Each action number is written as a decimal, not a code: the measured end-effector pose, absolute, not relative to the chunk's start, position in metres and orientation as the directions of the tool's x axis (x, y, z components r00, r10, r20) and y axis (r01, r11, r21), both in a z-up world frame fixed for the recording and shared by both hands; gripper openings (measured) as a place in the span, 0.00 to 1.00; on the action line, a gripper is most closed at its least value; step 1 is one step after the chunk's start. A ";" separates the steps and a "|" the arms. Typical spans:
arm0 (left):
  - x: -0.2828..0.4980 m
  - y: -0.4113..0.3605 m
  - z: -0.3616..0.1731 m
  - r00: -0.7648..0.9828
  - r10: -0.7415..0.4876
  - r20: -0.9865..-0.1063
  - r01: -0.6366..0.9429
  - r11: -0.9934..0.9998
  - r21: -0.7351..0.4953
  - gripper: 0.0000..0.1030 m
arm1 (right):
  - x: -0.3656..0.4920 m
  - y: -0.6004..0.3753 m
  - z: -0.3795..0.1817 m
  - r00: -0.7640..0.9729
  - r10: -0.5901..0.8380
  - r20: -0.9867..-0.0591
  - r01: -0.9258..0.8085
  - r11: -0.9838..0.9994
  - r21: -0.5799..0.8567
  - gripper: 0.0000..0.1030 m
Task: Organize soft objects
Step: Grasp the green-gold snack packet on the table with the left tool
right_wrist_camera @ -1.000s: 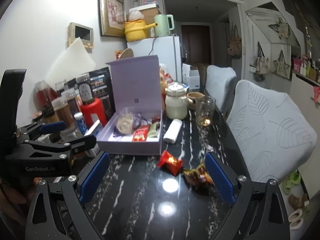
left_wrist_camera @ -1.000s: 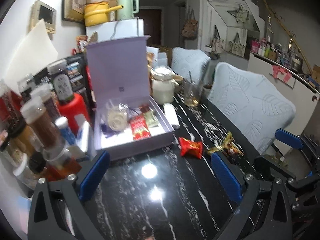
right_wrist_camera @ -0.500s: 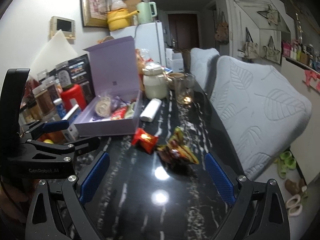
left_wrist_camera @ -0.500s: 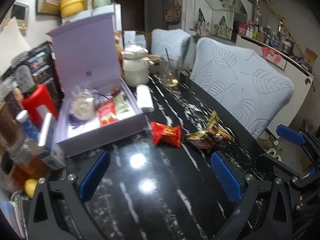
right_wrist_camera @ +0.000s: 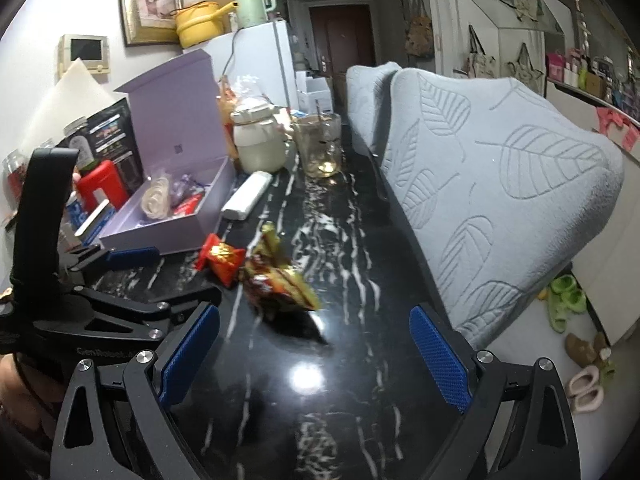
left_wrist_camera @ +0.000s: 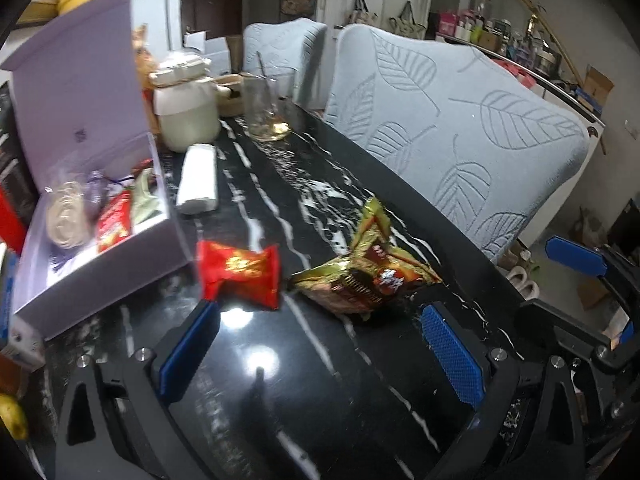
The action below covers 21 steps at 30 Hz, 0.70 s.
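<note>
black marbled table, grey leaf-patterned chairs, white fridge, brown door

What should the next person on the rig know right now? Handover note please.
Left hand-held gripper: open, empty, low over the black table, just short of both loose packets.
Right hand-held gripper: open, empty, facing the gold-brown packet.
Red packet lies on the table beside the open lilac box; the gold-brown packet sits right of it.
Done: the box already holds a few small packets.
Left: both loose packets, presumably into the box.
</note>
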<state>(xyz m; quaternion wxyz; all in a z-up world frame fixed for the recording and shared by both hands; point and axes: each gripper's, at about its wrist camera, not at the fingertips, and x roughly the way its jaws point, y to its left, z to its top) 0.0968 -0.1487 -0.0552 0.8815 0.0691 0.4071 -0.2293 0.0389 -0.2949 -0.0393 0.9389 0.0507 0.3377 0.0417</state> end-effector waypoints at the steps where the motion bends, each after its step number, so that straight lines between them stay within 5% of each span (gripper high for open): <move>1: 0.099 -0.153 -0.057 0.559 -0.352 -0.751 0.468 0.881 -0.064 1.00 | 0.041 -0.299 -0.041 0.764 0.109 -0.636 -0.036 0.991 0.127 0.94; 17: 0.134 -0.211 -0.094 0.485 -0.389 -0.783 0.624 0.782 -0.002 0.99 | 0.057 -0.350 -0.059 0.711 0.081 -0.698 0.085 0.976 0.200 0.94; 20: 0.139 -0.213 -0.101 0.460 -0.385 -0.800 0.631 0.776 -0.010 0.93 | 0.061 -0.353 -0.061 0.704 0.083 -0.705 0.094 0.974 0.208 0.94; 21: 0.140 -0.213 -0.103 0.456 -0.383 -0.803 0.630 0.777 -0.012 0.83 | 0.062 -0.354 -0.061 0.704 0.084 -0.705 0.095 0.973 0.211 0.94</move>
